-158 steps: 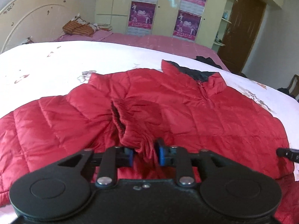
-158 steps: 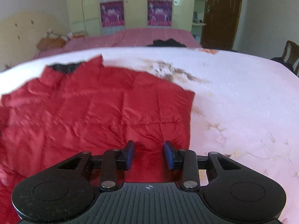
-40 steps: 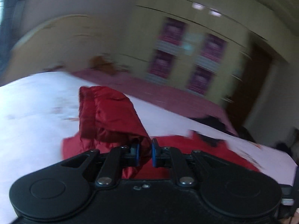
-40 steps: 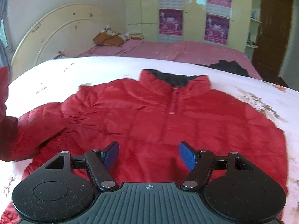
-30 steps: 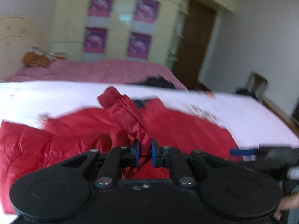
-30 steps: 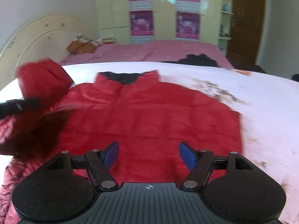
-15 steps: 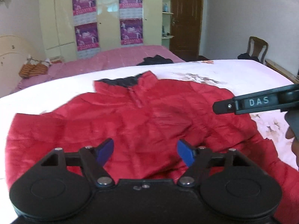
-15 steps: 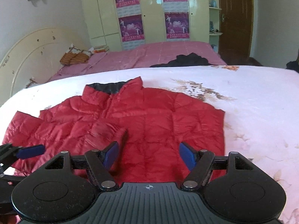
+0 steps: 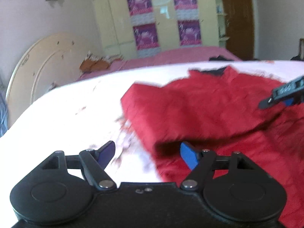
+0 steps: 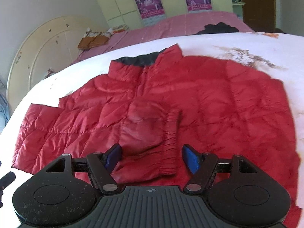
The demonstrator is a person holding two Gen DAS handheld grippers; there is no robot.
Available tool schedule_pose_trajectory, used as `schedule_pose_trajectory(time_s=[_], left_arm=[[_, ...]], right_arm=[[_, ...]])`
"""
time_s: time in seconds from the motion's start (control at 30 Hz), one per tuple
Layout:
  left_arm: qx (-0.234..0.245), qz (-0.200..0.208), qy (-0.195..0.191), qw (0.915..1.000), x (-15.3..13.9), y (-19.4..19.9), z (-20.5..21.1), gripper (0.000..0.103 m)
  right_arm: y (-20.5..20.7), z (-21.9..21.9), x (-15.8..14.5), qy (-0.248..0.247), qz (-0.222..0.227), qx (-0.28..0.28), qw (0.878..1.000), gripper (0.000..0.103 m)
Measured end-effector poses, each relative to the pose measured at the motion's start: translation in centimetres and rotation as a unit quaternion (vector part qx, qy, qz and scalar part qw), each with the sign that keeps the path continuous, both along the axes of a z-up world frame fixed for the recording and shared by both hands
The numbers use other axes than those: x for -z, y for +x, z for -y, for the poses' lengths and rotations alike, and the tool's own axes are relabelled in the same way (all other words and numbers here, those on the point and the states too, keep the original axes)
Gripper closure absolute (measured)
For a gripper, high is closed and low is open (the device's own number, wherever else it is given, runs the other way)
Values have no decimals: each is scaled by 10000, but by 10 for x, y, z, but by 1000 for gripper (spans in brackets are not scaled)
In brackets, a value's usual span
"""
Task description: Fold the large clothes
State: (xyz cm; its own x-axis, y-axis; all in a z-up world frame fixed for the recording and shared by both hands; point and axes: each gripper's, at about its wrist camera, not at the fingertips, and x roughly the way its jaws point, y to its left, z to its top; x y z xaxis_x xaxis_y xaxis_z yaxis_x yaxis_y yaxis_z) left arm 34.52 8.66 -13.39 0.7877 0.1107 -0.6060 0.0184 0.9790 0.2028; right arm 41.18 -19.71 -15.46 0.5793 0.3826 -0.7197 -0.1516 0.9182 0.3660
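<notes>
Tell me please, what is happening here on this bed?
A person is folding a red puffer jacket that lies on a white flowered bedsheet, using one hand-held gripper in each hand. One sleeve already lies folded across the jacket's front. The left hand-held gripper has just been opening and holds nothing; it is at the jacket's edge. The right hand-held gripper is open above the sleeve's cuff, not gripping it.

Jacket: red, quilted in stitched squares; collar lining dark, nearly black. Bed cover beneath it: white, scattered brown-grey floral print. Far bed's spread: pink. Headboard, far left: cream with small dark specks. Wardrobe: pale yellow-green, carrying magenta posters. Door, far right: dark brown. Gripper bodies black; fingers carry blue pads.
</notes>
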Motion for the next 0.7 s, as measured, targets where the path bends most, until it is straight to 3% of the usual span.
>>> schedule_pose_trajectory(time_s=[0.03, 0.1, 0.13, 0.2, 0.47, 0.7], left_arm=[[-36, -57, 45, 10000, 6, 2, -1, 34], [-76, -103, 210, 9997, 17, 12, 1, 38], [-88, -117, 244, 9996, 21, 16, 3, 38], [-89, -135, 251, 9996, 28, 26, 7, 43], [66, 44, 480, 9988, 36, 49, 22, 54], [491, -182, 381, 9979, 46, 57, 36, 59]], right_arm=[[0, -2, 0, -15, 39, -30, 10000, 33], [-2, -7, -1, -159, 94, -76, 9998, 69], [-1, -8, -2, -164, 117, -87, 9998, 70], [-2, -8, -5, -218, 216, -61, 9995, 83], [-14, 23, -35, -860, 979, 511, 9902, 87], [-15, 63, -18, -1166, 620, 938, 9868, 87]])
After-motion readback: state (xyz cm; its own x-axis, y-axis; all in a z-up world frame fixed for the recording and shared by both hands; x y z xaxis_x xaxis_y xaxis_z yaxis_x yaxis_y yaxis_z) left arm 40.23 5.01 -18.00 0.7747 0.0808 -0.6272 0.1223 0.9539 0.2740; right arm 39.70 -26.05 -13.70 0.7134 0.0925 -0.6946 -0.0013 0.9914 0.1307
